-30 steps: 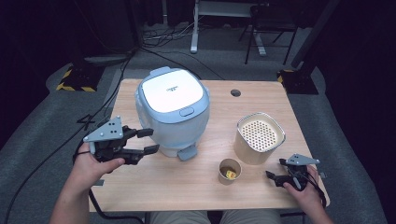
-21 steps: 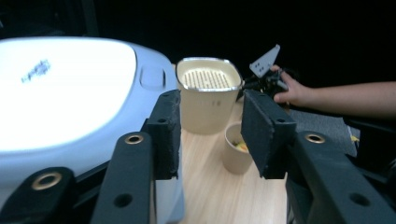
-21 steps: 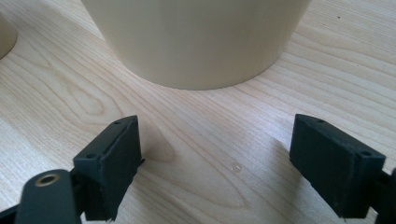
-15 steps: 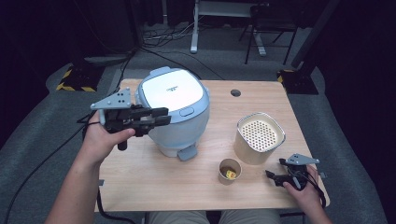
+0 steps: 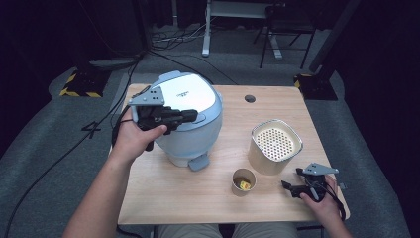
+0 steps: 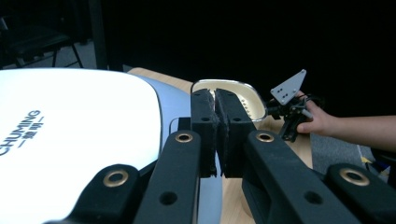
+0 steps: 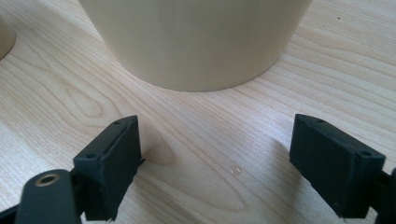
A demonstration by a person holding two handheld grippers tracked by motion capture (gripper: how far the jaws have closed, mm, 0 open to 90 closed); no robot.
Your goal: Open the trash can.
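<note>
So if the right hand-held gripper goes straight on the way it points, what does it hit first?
Most likely the cream pot: it stands dead ahead of the open right hand-held gripper, with bare table between them.

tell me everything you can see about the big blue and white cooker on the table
The cooker is a rounded appliance of glossy plastic, with a pale blue body and a white lid, shut, bearing a small printed brand name. A blue tab sticks out at its base in front. It stands upright on the left half of the wooden table. The left hand-held gripper, jaws shut with nothing between them, sits over the lid's front edge; whether it touches is unclear.
</note>
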